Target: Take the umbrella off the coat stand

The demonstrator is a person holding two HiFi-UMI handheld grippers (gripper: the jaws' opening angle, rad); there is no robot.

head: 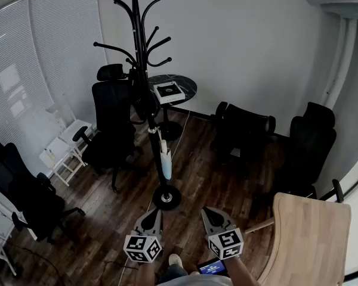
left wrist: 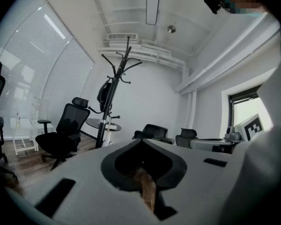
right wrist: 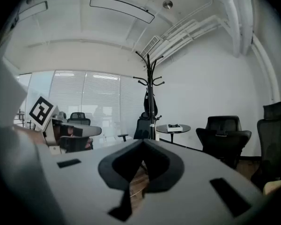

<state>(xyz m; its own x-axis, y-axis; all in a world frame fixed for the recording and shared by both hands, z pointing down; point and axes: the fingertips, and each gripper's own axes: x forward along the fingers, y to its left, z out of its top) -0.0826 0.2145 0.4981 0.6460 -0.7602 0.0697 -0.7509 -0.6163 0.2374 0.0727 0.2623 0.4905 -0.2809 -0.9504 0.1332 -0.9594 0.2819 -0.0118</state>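
The black coat stand [head: 144, 70] rises from a round base [head: 166, 197] on the wood floor, straight ahead of me. A black folded bundle [head: 144, 103] hangs on its pole below the hooks; it looks like the umbrella [left wrist: 104, 93], also seen from the right gripper view [right wrist: 147, 100]. Lower on the pole hangs a white and pale blue piece [head: 165, 159]. My left gripper [head: 157, 213] and right gripper [head: 207, 211] are low and near me, well short of the stand. Both have their jaws together with nothing held [left wrist: 140, 141] [right wrist: 143, 141].
Black office chairs [head: 110, 130] [head: 244, 127] [head: 310, 142] ring the stand. A round dark table [head: 188, 87] with a white box [head: 167, 92] stands behind it. White folding chairs [head: 62, 151] sit by the blinds at left. A pale wooden tabletop [head: 313, 237] is at my right.
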